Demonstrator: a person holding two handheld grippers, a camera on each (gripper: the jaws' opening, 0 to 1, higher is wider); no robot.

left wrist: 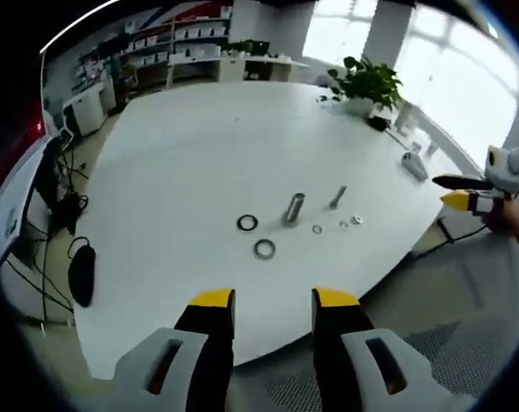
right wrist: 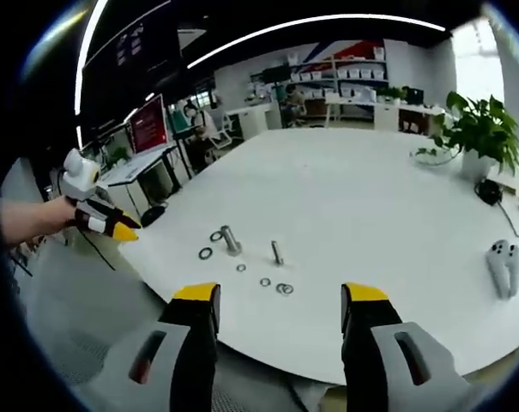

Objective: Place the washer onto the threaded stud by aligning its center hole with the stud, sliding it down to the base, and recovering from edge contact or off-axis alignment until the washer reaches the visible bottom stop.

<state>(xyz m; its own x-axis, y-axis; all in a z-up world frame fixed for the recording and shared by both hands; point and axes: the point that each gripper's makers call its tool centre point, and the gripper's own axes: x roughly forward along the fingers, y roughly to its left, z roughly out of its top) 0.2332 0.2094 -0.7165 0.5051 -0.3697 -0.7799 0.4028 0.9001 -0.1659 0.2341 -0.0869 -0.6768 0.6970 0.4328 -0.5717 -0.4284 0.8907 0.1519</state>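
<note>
In the left gripper view, the left tongs [left wrist: 274, 300] stood wide apart and empty, held back off the near edge of the white table [left wrist: 199, 154]. The threaded stud [left wrist: 293, 209] stood upright near the table's middle. 2 large washers lay flat beside it: 1 washer [left wrist: 247, 223] just left of the stud, a second large washer [left wrist: 264, 249] nearer the tongs. A slim bolt [left wrist: 337, 197] stood right of the stud, with 3 small washers [left wrist: 343, 224] scattered between the stud and the table's right edge. The right tongs [left wrist: 458, 190] came in from the right, well apart from the stud, held by a hand [left wrist: 509, 220]; I could not tell how far they were parted. A potted plant [left wrist: 366, 86] sat far beyond the stud.

In the right gripper view, the right tongs [right wrist: 280, 300] were wide and empty, off the table [right wrist: 371, 197] edge. The stud [right wrist: 230, 239] stood upright with 2 washers [right wrist: 206, 253] just left of it, the bolt [right wrist: 277, 252] to its right, and small washers [right wrist: 283, 288] nearer the tongs. The left tongs [right wrist: 113, 226] hovered well left of the stud, their gap unclear. A white handheld device [right wrist: 503, 266] lay far right of the stud.
</note>
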